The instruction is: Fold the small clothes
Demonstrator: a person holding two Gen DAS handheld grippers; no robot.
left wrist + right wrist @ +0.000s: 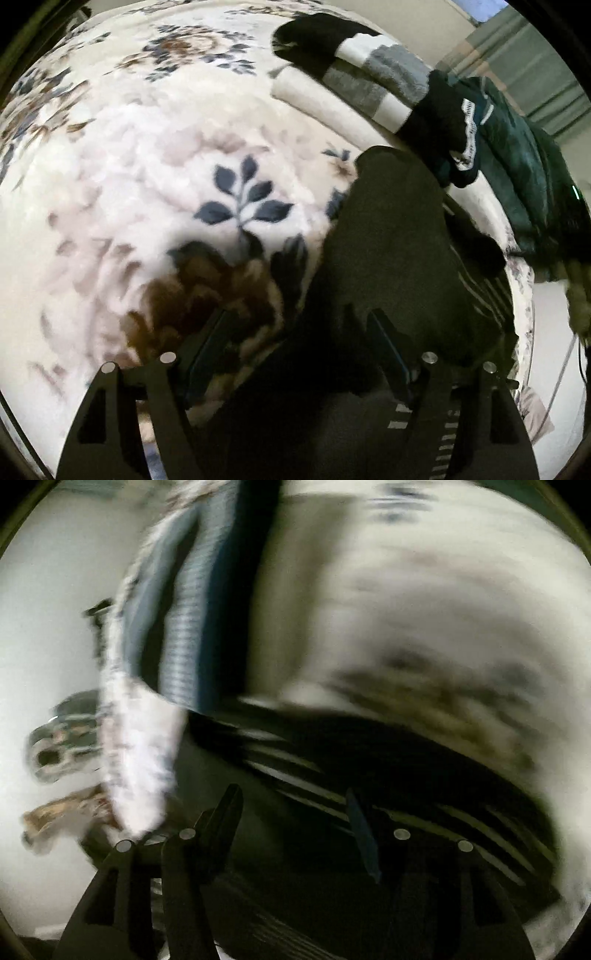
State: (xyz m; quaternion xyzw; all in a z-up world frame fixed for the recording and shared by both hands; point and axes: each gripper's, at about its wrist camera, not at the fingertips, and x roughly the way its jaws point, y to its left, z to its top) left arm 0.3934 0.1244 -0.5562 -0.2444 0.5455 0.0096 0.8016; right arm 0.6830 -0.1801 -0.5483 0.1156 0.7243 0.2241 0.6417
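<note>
A black garment (388,236) with thin white stripes along one edge lies on the floral blanket (147,166). My left gripper (299,332) is just above its near part, fingers well apart and nothing pinched between them. In the heavily blurred right wrist view, the same dark striped garment (369,775) spreads under my right gripper (293,812), whose fingers also stand apart with no cloth caught between the pads.
A pile of clothes sits at the blanket's far right: a black, white and grey striped piece (369,70), a dark teal garment (517,155) and a folded white item (325,99). Blurred blue-grey fabric (192,627) and pale floor (44,627) with small objects show at the left.
</note>
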